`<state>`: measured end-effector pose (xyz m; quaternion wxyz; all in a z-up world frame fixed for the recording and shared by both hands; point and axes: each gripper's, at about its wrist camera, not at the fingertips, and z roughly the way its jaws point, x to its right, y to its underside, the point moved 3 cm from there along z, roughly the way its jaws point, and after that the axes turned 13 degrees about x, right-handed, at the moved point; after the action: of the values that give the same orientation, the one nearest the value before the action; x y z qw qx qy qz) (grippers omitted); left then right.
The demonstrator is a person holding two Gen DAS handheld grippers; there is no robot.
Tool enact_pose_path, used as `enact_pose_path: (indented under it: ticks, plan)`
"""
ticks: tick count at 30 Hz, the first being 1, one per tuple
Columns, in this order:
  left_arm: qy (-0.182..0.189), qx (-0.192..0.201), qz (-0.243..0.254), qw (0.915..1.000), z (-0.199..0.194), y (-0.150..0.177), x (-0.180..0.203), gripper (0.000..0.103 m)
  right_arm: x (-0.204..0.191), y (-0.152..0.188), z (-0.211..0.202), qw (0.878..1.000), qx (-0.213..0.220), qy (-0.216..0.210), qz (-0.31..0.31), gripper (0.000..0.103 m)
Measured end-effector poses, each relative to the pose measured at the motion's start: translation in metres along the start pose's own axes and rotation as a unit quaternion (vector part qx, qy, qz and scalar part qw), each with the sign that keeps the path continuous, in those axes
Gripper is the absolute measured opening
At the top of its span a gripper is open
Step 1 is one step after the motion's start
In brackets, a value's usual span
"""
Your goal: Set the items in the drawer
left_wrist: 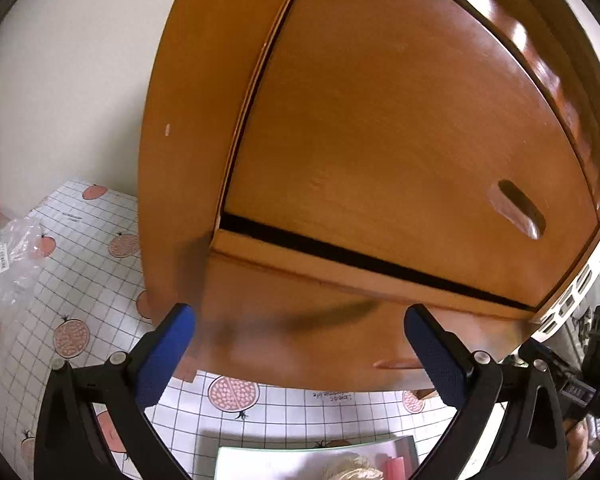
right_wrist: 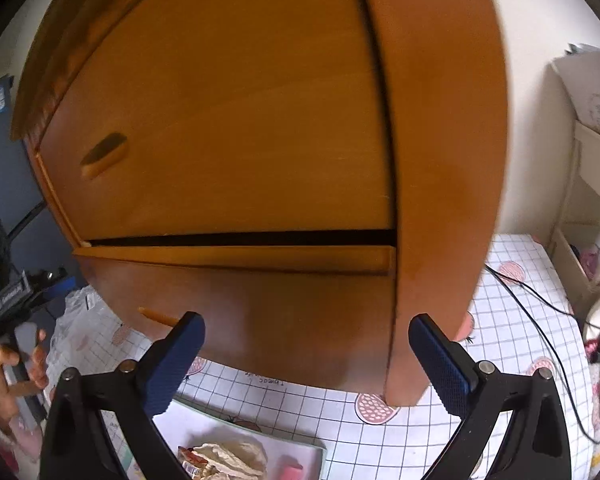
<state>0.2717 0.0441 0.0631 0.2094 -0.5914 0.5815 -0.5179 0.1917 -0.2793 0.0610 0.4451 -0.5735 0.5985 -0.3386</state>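
Two grippers, left (left_wrist: pixel 300 354) and right (right_wrist: pixel 306 356), both spread, empty. Lower drawer (right_wrist: pixel 260 320) rigid wood, barely ajar; hook its pull (right_wrist: pixel 158 317). Tray (right_wrist: pixel 300 454) items light, soft; pinch gently.

We are seeing the cabinet (right_wrist: pixel 240 140) standing on the table (right_wrist: pixel 520 320), its drawer (right_wrist: pixel 240 312) at six o'clock below the door (right_wrist: pixel 220 120), a tray (right_wrist: pixel 300 452) before it.

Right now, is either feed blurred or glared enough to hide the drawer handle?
Left wrist: glare streaks on the cabinet top, shadow smear over the drawer; handle visible. Right wrist: cabinet's right edge blurred, handle soft but readable.
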Motion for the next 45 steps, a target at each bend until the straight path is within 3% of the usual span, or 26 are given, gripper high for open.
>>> enact_pose_path:
  ticks: [9, 16, 18, 22, 25, 29, 33, 36, 45]
  plan:
    - [0.018, 0.005, -0.002, 0.9998, 0.010, -0.006, 0.002, 0.103, -0.003, -0.001, 0.012, 1.000, -0.007, -0.003, -0.020, 0.103]
    - [0.027, 0.007, 0.030, 0.9992, 0.008, -0.001, 0.008, 0.103, -0.012, -0.004, 0.013, 1.000, -0.007, -0.009, -0.027, 0.103]
    - [0.078, -0.003, 0.030, 0.9965, 0.005, -0.002, 0.015, 0.102, -0.016, -0.004, 0.011, 1.000, -0.005, -0.010, -0.021, 0.103]
    - [0.095, -0.009, 0.097, 0.9907, -0.002, 0.003, 0.053, 0.102, -0.016, -0.001, 0.003, 1.000, -0.006, -0.009, -0.022, 0.103]
    - [0.091, 0.012, 0.075, 0.9930, -0.014, -0.002, 0.048, 0.102, -0.018, -0.001, 0.002, 1.000, -0.007, -0.012, -0.013, 0.103]
    - [0.048, 0.046, 0.026, 0.9975, -0.028, -0.015, 0.009, 0.102, -0.020, 0.004, 0.006, 1.000, -0.010, -0.013, -0.022, 0.103]
    - [0.008, 0.050, -0.015, 0.9986, -0.025, -0.026, -0.024, 0.102, -0.021, 0.003, 0.006, 1.000, -0.010, -0.013, -0.020, 0.103]
    - [0.021, 0.035, -0.044, 0.9982, -0.016, -0.030, -0.033, 0.102, -0.016, 0.005, 0.000, 1.000, -0.011, -0.012, -0.017, 0.103]
    - [0.061, 0.010, -0.020, 0.9979, 0.001, -0.021, -0.011, 0.102, -0.012, -0.003, -0.019, 1.000, -0.013, -0.012, -0.018, 0.103]
